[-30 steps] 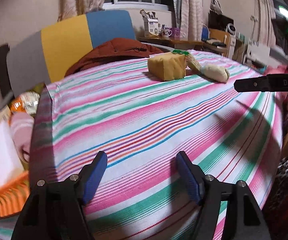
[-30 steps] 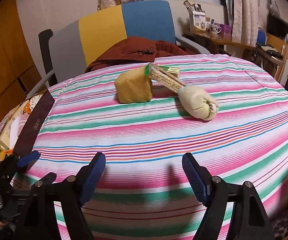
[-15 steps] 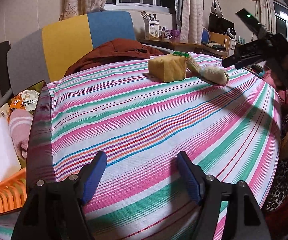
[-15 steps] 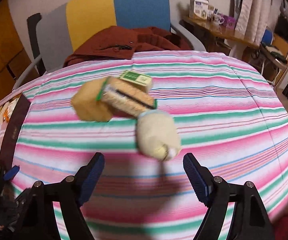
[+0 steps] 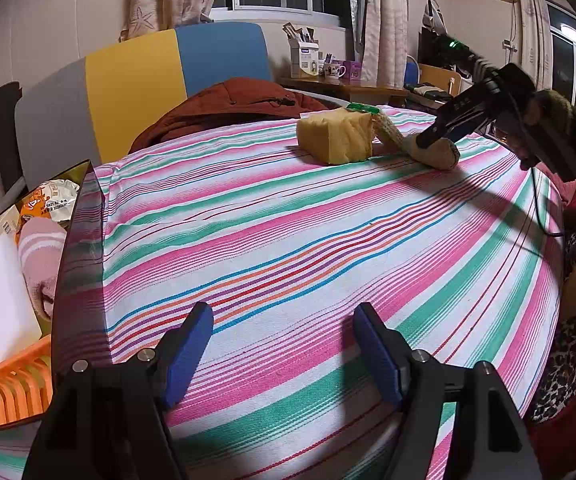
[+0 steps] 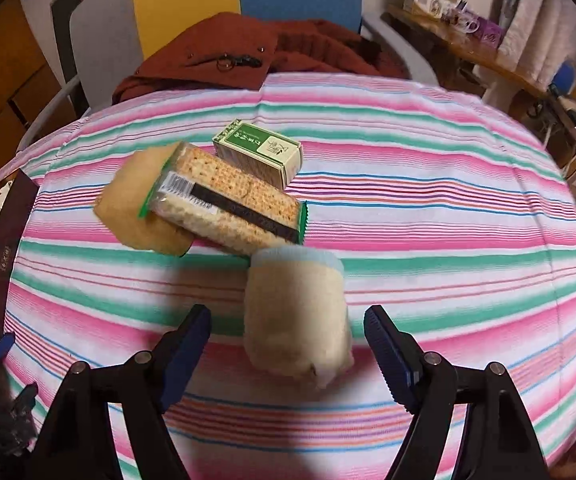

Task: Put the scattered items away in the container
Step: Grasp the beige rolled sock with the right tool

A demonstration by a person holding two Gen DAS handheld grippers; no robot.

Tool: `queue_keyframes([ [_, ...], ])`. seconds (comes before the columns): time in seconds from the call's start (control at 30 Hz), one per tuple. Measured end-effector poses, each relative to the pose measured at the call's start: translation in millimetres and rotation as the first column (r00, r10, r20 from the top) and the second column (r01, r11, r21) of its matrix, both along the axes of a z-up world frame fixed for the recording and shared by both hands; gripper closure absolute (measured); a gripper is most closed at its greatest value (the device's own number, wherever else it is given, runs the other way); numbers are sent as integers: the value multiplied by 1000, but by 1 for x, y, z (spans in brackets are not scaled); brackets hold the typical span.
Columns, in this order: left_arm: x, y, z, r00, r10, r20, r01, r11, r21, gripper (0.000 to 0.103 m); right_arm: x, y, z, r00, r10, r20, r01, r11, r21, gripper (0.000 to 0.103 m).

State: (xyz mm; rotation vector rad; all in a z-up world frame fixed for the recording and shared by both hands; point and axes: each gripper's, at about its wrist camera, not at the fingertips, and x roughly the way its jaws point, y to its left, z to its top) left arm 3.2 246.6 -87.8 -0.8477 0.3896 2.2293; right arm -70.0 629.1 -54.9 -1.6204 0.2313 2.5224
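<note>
Your right claw [image 6: 286,350] is closing around the rolled cream sock [image 6: 297,316], pads not yet touching; your left claw [image 5: 284,344] hangs half-wide and empty over the striped worktop [image 5: 327,240]. The container [image 5: 12,384] at the left edge already holds several things, while the sock, yellow sponge [image 6: 140,216], cracker pack [image 6: 228,204] and green box [image 6: 258,152] remain out. The box's print is too small to read.

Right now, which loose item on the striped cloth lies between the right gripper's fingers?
The cream rolled sock, nearest the right gripper; cracker pack, yellow sponge and green box lie beyond.
</note>
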Motion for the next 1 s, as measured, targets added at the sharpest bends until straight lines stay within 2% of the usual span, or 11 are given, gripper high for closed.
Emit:
queue_keyframes([
  [0.2, 0, 0, 0, 1000, 0, -1, 0, 1000, 0, 29, -3, 5, -10, 999, -19, 40, 19, 1000, 6, 35],
  [0.27, 0, 0, 0, 1000, 1, -1, -1, 1000, 0, 29, -3, 2, -9, 1000, -6, 30, 6, 1000, 21, 45],
  [0.4, 0, -1, -1, 1000, 0, -2, 0, 1000, 0, 29, 0, -9, -9, 999, 37, 29, -39, 996, 86, 45],
  [0.73, 0, -1, 0, 1000, 5, -5, -5, 1000, -1, 29, 1, -12, -7, 997, 61, 39, -65, 989, 130, 46],
  [1.0, -8, 11, 4, 999, 18, 51, -16, 999, -46, 30, -1, -10, -10, 996, 52, 72, -65, 981, 185, 46],
])
